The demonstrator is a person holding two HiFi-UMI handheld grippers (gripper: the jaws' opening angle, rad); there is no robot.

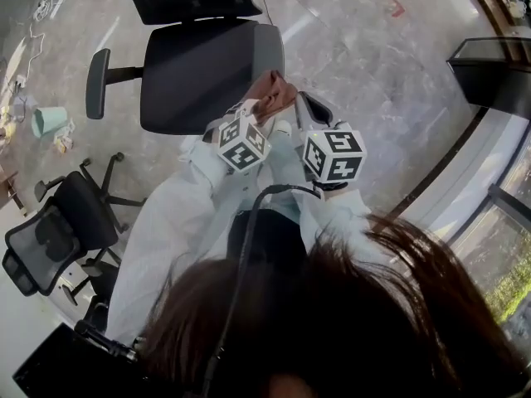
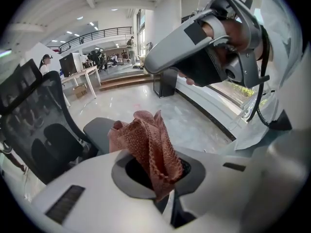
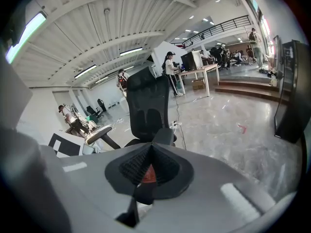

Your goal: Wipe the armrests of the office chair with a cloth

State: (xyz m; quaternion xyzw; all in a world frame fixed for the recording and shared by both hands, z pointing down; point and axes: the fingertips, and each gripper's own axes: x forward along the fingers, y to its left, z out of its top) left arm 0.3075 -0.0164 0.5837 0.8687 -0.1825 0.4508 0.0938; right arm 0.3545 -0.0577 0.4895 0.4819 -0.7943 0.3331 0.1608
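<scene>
The left gripper (image 2: 158,178) pinches the cloth (image 2: 146,140) in its jaws just left of the office chair's nearer armrest (image 1: 310,109), which runs away forward; the right gripper (image 3: 148,171) has its jaws pressed together.

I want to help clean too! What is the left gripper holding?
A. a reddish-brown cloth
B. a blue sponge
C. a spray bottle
A: in the left gripper view, a bunched reddish-brown cloth sticks up from between the jaws of the left gripper, which are closed on it.
</scene>
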